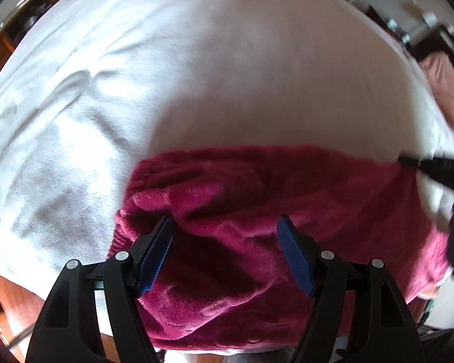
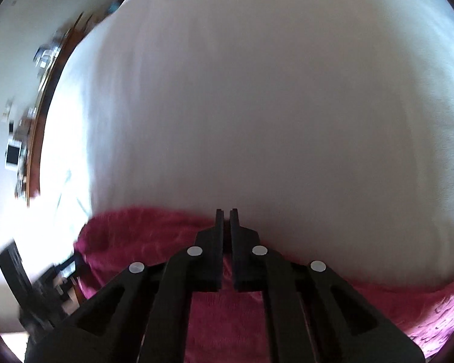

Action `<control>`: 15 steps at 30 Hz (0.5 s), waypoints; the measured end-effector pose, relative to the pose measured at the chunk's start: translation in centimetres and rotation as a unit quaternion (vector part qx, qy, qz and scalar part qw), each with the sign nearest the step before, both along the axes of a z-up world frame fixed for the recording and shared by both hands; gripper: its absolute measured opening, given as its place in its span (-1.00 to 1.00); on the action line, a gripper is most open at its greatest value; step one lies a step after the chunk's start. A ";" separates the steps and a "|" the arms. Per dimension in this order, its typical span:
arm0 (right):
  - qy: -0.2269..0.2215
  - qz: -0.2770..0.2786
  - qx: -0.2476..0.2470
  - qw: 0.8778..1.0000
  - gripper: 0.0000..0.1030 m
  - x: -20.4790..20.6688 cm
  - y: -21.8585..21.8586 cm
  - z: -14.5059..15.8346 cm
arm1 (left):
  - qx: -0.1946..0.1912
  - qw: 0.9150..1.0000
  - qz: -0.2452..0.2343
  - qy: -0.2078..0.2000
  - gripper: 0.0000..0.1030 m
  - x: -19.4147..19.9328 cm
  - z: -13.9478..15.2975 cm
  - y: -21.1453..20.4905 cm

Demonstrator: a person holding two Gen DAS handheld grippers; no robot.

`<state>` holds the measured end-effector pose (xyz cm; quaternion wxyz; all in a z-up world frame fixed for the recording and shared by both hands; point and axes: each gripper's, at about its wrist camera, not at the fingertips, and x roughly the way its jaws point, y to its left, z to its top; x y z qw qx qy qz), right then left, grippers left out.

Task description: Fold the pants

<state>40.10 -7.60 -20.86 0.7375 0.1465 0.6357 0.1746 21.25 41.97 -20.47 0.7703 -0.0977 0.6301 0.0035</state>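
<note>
Pants [image 1: 257, 211]: magenta fleece, plush and rumpled, bunched in a heap at the near edge of the white cover; folds and ridges run across them, with a ribbed band showing at their left end in the left wrist view. In the right wrist view they [image 2: 154, 233] lie as a strip along the near edge.

Bed cover [image 1: 196, 75]: largest thing in sight, a white sheet that fills most of both views; wrinkled and sunlit on its left part in the left wrist view, smooth and shaded toward the middle. In the right wrist view it [image 2: 257, 106] looks plain and nearly creaseless, though that picture is blurred.

Left gripper [image 1: 224, 254]: pointed steeply down over the heap, jaws standing wide apart, blue pads facing each other. Fleece shows between the pads, but neither pad presses on it as far as I can see; it holds nothing.

Right gripper [image 2: 226, 214]: black fingers brought together with only a thin slit between the tips, nothing visibly caught in them. Its tips sit over the far edge of the fleece where it meets the white cover. From the left wrist view it [image 1: 408, 161] shows as a dark blurred shape at the right end of the heap.

Floor [image 1: 12, 296]: brown wood, seen past the cover's near left corner.
</note>
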 end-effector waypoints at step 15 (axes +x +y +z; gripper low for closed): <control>-0.111 0.054 -0.029 0.992 -0.09 -4.6 -3.5 4.0 | 0.054 0.999 0.002 0.006 0.39 -1.6 -1.1 -3.3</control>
